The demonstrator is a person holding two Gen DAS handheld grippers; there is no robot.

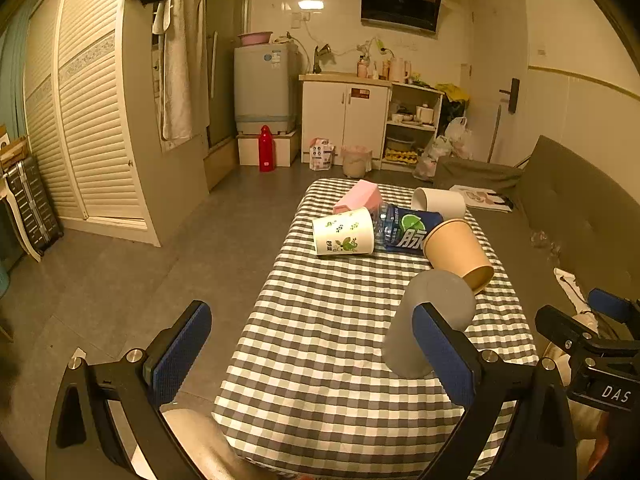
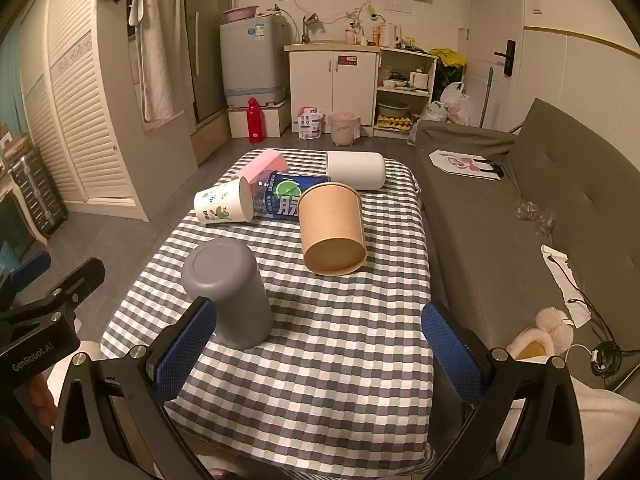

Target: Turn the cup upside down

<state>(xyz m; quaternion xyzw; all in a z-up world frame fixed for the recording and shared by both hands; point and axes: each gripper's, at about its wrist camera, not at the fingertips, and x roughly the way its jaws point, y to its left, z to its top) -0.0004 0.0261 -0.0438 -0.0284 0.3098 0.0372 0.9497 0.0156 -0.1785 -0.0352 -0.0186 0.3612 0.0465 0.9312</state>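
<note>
A grey cup (image 2: 228, 292) stands upside down, base up, on the checkered tablecloth (image 2: 328, 360). It also shows in the left wrist view (image 1: 434, 316), partly behind my left gripper's right finger. My left gripper (image 1: 312, 352) is open and empty near the table's front left. My right gripper (image 2: 320, 356) is open and empty, its left finger (image 2: 186, 350) just in front of the grey cup. A brown paper cup (image 2: 332, 228), a white leaf-print cup (image 2: 224, 202) and a white cup (image 2: 356, 170) lie on their sides farther back.
A blue-labelled bottle (image 2: 280, 196) and a pink box (image 2: 264, 164) lie among the cups. A grey sofa (image 2: 520, 208) runs along the table's right side. White cabinets (image 2: 332, 76), a washing machine (image 2: 252, 64) and a red bottle (image 2: 253, 120) stand beyond.
</note>
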